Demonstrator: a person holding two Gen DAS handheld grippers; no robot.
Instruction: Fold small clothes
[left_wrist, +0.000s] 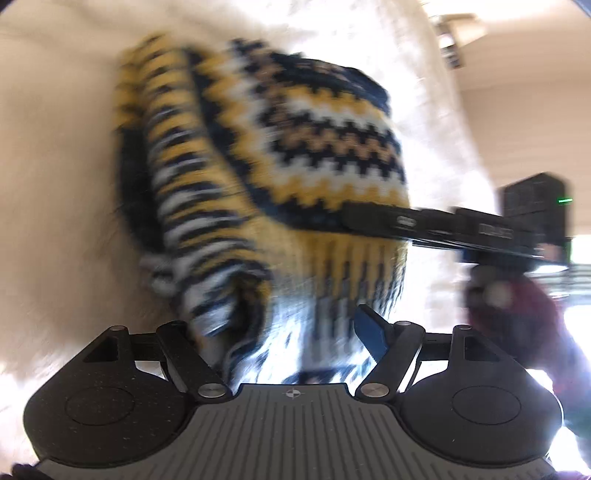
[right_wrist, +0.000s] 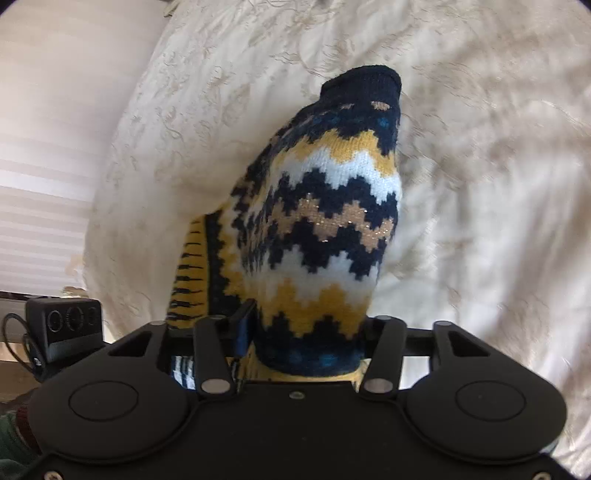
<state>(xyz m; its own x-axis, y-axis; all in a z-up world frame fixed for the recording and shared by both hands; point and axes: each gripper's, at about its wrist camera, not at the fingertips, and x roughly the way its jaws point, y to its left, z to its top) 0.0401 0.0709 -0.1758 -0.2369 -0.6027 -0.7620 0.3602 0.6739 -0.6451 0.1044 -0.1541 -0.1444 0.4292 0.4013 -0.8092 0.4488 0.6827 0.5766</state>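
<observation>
Mid-fold: sweater (right_wrist: 317, 221) held off bedspread (right_wrist: 480, 184), pinched by left gripper (left_wrist: 295, 332) and right gripper (right_wrist: 306, 332); collar at 12 o'clock. Next, probably laid flat, hem squared.

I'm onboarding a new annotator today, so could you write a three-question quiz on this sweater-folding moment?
1. True or false: the knit sweater is plain grey.
2. Multiple choice: what lies under the sweater? A) a wooden floor B) a cream patterned bedspread C) a glass table
3. Short answer: in the left wrist view, which part of the sweater does the right gripper pinch?

Key:
1. False: it has navy, yellow, white and tan zigzag bands.
2. B
3. The sweater's edge by the yellow ribbing, reaching in from the right. The left gripper also has fabric between its fingers.
</observation>
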